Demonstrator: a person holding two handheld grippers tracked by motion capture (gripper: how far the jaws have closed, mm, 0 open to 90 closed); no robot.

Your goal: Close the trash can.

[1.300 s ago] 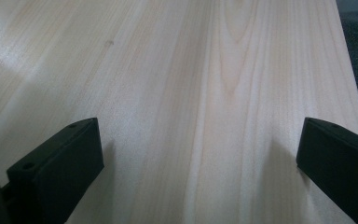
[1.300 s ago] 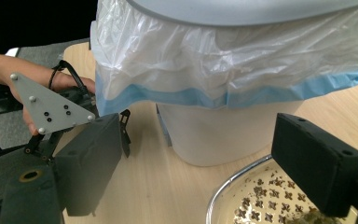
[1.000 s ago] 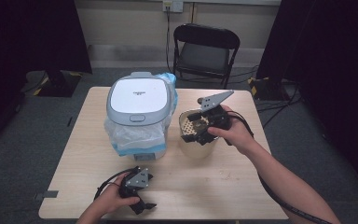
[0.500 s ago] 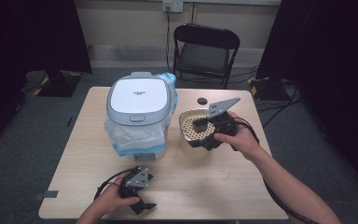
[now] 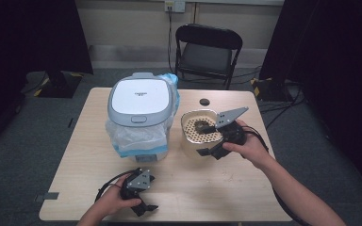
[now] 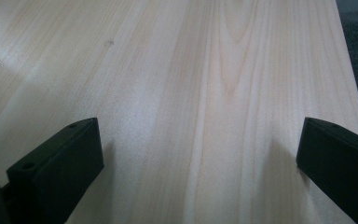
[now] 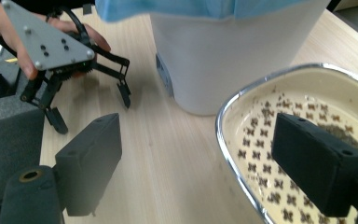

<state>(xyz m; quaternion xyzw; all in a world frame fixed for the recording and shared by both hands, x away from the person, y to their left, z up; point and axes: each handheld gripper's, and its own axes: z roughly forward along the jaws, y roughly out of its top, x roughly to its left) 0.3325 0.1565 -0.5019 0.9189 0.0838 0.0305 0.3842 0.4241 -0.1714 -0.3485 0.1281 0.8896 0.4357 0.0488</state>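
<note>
Right gripper (image 5: 213, 141), jaws spread wide, straddles the near rim of the perforated cream basket (image 5: 195, 136): one jaw inside, one outside over the table (image 5: 245, 188). Just left of the basket stands the white appliance (image 5: 141, 117), wrapped in clear plastic. Left gripper (image 5: 143, 202), also wide open, rests on bare wood near the front edge, well apart from the basket.

Perforated cream tray (image 5: 199, 133) on wooden counter (image 5: 226, 181), right of white lidded appliance (image 5: 140, 101); black folding chair (image 5: 207, 49) behind counter.
</note>
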